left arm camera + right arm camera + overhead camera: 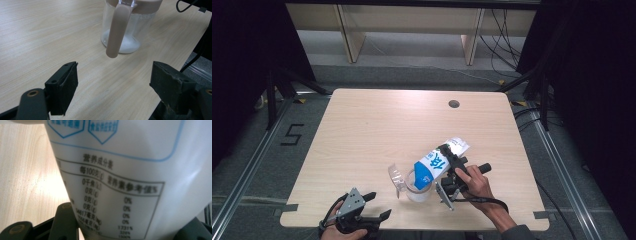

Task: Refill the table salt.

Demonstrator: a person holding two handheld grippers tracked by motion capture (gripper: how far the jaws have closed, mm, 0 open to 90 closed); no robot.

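Right gripper tilts salt bag (mouth down-left) over jug.

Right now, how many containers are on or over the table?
2: a clear jug with a brownish rim and handle stands near the table's front edge; a blue-and-white bag, tilted over it, is held by the right gripper.

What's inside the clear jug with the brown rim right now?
In the left gripper view, the clear jug holds a low layer of white grains at the bottom. From above, the tilted blue-and-white bag in the right gripper covers the jug's mouth, so any falling stream is hidden.
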